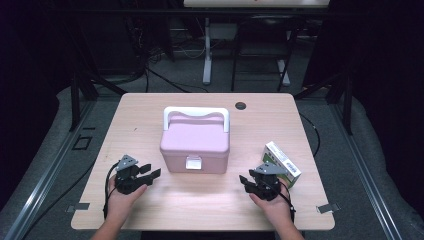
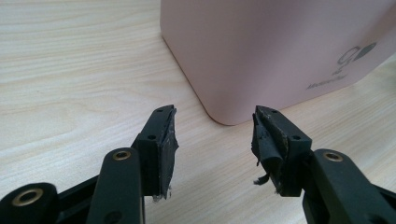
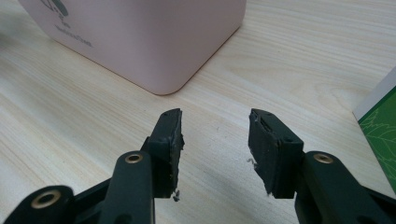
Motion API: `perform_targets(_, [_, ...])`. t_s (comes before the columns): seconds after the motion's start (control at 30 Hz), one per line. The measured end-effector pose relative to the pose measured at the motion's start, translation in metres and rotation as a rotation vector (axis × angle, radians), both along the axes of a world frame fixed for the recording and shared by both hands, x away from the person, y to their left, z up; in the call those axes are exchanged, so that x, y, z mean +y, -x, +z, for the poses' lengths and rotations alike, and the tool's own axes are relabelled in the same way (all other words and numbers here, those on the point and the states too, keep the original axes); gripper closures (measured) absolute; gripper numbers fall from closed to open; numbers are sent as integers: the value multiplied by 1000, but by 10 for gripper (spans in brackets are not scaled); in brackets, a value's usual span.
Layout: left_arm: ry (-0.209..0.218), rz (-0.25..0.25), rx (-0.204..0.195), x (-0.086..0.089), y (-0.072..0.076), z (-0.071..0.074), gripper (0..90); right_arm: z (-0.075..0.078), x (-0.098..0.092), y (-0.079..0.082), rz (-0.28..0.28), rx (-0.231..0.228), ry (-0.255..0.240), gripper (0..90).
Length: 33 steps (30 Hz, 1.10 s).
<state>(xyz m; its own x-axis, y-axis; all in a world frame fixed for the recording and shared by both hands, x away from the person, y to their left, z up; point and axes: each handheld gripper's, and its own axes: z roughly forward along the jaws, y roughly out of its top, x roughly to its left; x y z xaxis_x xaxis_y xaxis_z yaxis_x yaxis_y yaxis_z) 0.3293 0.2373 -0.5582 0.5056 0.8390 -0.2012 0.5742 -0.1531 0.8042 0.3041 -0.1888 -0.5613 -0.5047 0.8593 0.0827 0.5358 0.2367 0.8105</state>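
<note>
Wood table; both hands low, flanking pink box.

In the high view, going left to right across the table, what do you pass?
left gripper → pink box → right gripper → green-and-white carton

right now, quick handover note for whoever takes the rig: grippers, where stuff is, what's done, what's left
Left gripper: jaws open, holding nothing, resting left of the pink box.
Right gripper: jaws open, holding nothing, right of the box, beside the green and white carton.
Pink box sits mid-table, lid shut, white handle up, front latch facing the person.
Done: nothing visible yet.
Left: probably unlatch the box and put the carton in.
</note>
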Motion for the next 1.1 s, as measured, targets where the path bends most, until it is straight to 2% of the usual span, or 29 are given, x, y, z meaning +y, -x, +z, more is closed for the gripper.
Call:
perform_targets(0.2, [-11, 9, -9, -2, 5, 2, 492, 1, 2, 1, 9, -14, 12, 557])
perform_targets(0.33, [2, 1, -26, -2, 7, 3, 500, 2, 3, 0, 3, -12, 22, 547])
perform_targets(0.5, [7, -15, -16, -2, 7, 2, 527, 3, 4, 0, -13, -14, 14, 543])
perform_targets(0.77, [7, -25, -19, -4, 4, 0, 546, 3, 13, -4, -6, -44, 45, 528])
perform_targets(0.97, [12, -9, -21, -3, -1, 0, 599, 4, 16, -7, -15, -51, 35, 564])
perform_targets(1.1, [-2, -14, -8, -3, -8, 0, 643, 4, 17, -11, -13, -40, 18, 610])
